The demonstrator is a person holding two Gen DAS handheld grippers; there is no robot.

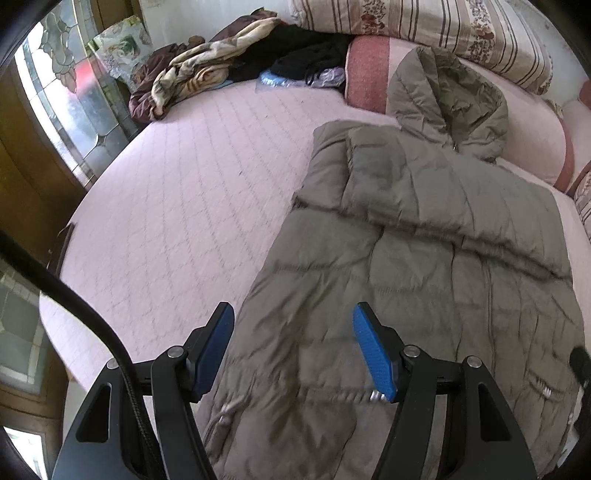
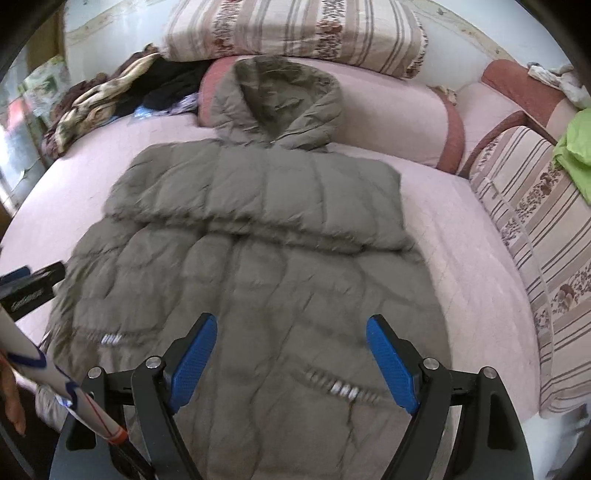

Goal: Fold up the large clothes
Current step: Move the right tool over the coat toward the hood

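Pink quilted bed, striped cushions along the far edge. Far left: crumpled blanket and dark clothes pile, off-task. Left gripper over the coat's left hem side, fingers spread wide, holding nothing. Olive puffer coat flat at centre, sleeves folded across the chest, hood at the far end; long axis straight away from both sets of fingers, hem nearest. Right gripper over the hem's right half, likewise spread and empty. Both about equally near the hem; probably next: grab hem, fold toward hood.
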